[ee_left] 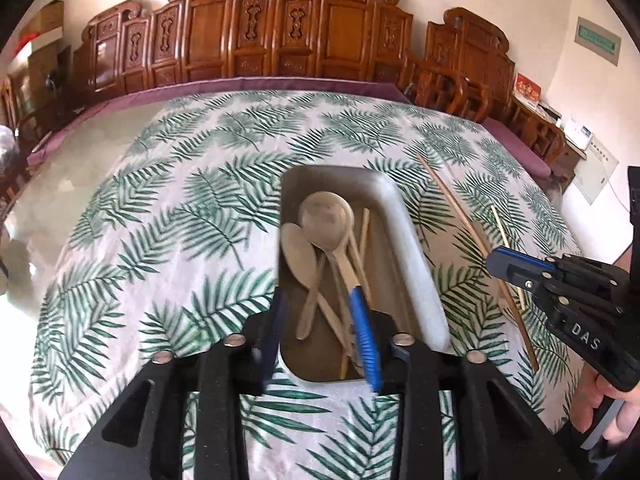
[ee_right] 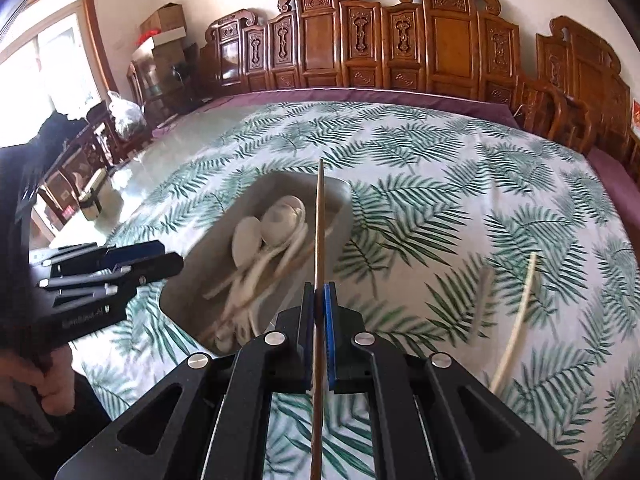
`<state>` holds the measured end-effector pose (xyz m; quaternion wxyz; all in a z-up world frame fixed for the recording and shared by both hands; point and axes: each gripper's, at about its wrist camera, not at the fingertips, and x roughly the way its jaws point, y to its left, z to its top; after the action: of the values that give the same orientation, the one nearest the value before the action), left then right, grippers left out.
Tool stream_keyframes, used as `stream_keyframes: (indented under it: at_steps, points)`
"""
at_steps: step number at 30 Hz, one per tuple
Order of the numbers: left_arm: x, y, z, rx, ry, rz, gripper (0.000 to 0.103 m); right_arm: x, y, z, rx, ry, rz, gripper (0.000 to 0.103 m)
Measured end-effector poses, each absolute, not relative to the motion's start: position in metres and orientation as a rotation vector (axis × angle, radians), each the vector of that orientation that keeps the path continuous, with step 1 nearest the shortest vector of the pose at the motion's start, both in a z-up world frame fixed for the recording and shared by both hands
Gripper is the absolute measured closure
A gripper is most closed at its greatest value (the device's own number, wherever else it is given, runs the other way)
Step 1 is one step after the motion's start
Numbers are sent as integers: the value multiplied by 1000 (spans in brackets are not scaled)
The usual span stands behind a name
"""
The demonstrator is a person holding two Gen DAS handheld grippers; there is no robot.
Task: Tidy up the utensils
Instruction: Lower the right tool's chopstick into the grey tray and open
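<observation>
A grey tray (ee_left: 416,264) lies on the leaf-print tablecloth and holds several pale spoons (ee_left: 326,220) and a chopstick. My left gripper (ee_left: 320,320) hovers open over the tray's near end. The spoon handles lie between and below its fingers, and neither pad presses on them. My right gripper (ee_right: 319,296) is shut on a brown chopstick (ee_right: 320,220) that points over the tray (ee_right: 192,272). In the left wrist view the right gripper (ee_left: 496,264) is to the right of the tray, and its chopstick (ee_left: 452,204) slants across the cloth. The left gripper (ee_right: 174,256) shows at the left.
A pale chopstick (ee_right: 520,312) and a blurred pale utensil (ee_right: 480,304) lie on the cloth right of the tray. Carved wooden bench backs (ee_left: 280,40) and a purple cushion (ee_left: 240,84) stand behind the table. Bare glass tabletop (ee_left: 60,184) shows at the left.
</observation>
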<state>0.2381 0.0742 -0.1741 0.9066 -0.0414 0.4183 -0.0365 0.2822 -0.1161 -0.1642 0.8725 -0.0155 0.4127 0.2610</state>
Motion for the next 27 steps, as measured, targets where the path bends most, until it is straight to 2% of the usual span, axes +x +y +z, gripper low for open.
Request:
stream_keyframes:
  at_steps: [5,7,9,12,27]
  points:
    - [237,90,-167,-100,837,-40,44,296,-95,-164,-2,865,571,97]
    - [236,96,-165,-103,825,-24,32,301,-87,-164,6,867,578,97]
    - [236,102,-162,-113,815,-13,29,306,-80,-165,17,870,584,97]
    - [235,108,-160,-124,805,7,19,313,-70,-167,32,874,586,97]
    - [236,120,-157,-143,794,28,16,330,-48,-204,64,938,548,96]
